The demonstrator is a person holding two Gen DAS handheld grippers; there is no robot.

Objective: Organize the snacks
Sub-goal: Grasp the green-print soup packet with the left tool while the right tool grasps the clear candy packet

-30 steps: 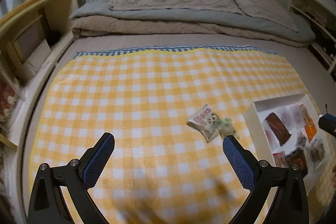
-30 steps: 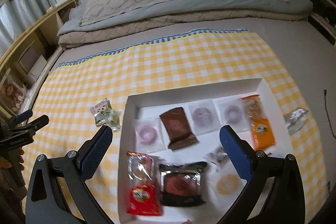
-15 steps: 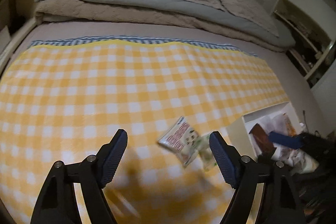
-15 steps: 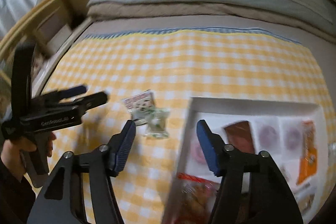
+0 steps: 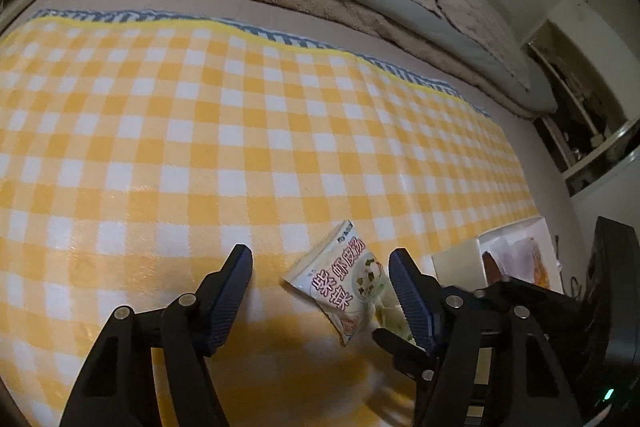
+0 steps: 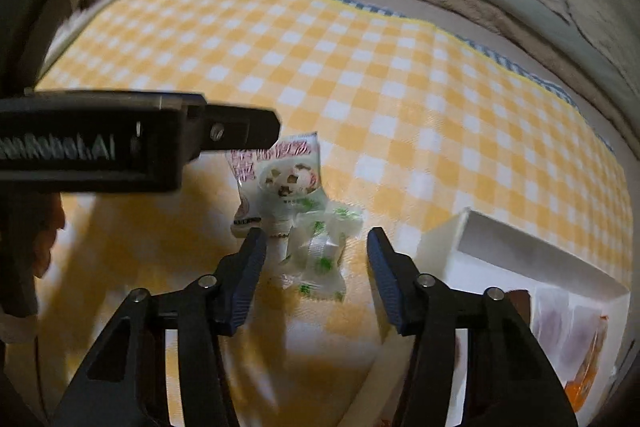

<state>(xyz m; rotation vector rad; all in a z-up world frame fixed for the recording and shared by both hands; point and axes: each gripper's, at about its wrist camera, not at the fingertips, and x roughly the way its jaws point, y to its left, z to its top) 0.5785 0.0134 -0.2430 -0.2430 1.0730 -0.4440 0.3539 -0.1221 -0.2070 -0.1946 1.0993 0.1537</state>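
Over the yellow checked cloth (image 5: 248, 131) on the bed, I hold my left gripper (image 5: 320, 281) with its jaws closing and not yet touching the white soup packet (image 5: 340, 287) that lies flat between them, nearer the right-hand finger. My right gripper (image 6: 316, 259) likewise has its jaws closing astride the clear green-printed candy wrapper (image 6: 320, 251), the pads still apart from it; this wrapper lies just beside and partly over the soup packet (image 6: 280, 179). The white box (image 6: 520, 251) of sorted snacks sits to the right of both, its near corner close to my right gripper's right-hand finger.
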